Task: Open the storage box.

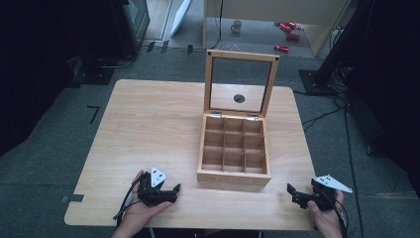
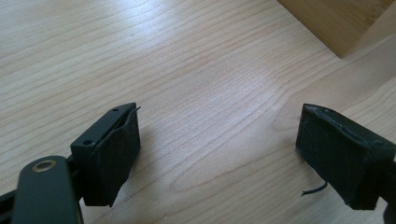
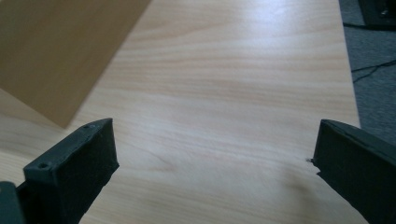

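A wooden box (image 1: pixel 234 177) stands on the right half of the light wooden table (image 1: pixel 148 129). Its glass-paned lid (image 1: pixel 241 83) is propped upright at the back, and its several square compartments look empty. My left gripper (image 1: pixel 174 193) lies near the table's front edge, left of the box, open, pointing toward the box. In the left gripper view it (image 2: pixel 219 126) has only bare tabletop between the jaws, with a box corner (image 2: pixel 336 23) ahead. My right gripper (image 1: pixel 293 194) is open at the front right; in its own view it (image 3: pixel 215 140) frames bare table beside the box wall (image 3: pixel 56 46).
A round dark hole (image 1: pixel 239 98) in the table shows through the lid's glass. On the grey floor beyond the table are a mug (image 1: pixel 236 26), red cans (image 1: pixel 287 29), cables and dark equipment. The table's right edge (image 3: pixel 348 70) lies close to the right gripper.
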`<state>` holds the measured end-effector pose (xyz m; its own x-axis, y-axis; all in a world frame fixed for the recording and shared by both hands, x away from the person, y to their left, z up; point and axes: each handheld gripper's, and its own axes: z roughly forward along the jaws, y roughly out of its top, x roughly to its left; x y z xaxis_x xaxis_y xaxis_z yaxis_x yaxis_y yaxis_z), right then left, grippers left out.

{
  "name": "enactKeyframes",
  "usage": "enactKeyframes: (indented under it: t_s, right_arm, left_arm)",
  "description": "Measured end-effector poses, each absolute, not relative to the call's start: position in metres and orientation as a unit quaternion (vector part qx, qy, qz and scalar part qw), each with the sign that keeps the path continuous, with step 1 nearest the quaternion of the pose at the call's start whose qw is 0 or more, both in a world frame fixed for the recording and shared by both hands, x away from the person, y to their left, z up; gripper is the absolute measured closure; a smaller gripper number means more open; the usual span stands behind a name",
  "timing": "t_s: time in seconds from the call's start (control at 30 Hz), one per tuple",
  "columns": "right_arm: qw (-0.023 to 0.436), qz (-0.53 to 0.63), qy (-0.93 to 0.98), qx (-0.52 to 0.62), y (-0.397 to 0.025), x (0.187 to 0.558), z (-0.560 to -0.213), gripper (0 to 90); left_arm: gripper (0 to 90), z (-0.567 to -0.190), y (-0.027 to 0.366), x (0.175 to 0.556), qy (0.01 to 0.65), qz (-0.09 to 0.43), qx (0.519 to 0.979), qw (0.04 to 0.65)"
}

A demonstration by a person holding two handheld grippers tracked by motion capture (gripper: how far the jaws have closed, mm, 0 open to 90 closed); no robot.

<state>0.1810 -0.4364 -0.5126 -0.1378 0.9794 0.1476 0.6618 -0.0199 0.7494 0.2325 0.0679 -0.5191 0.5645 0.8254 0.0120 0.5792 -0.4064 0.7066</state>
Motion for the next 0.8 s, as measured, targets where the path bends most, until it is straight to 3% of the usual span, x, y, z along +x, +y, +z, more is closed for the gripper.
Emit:
enactKeyframes:
  t_s: [0.8]
  right_arm:
    - [0.24, 0.299, 0.698, 0.605, -0.43, 0.18, -0.527, 0.0]
  left_arm:
    - [14.1, -0.519, 0.068, 0.233, 0.426, 0.183, 0.82, 0.336]
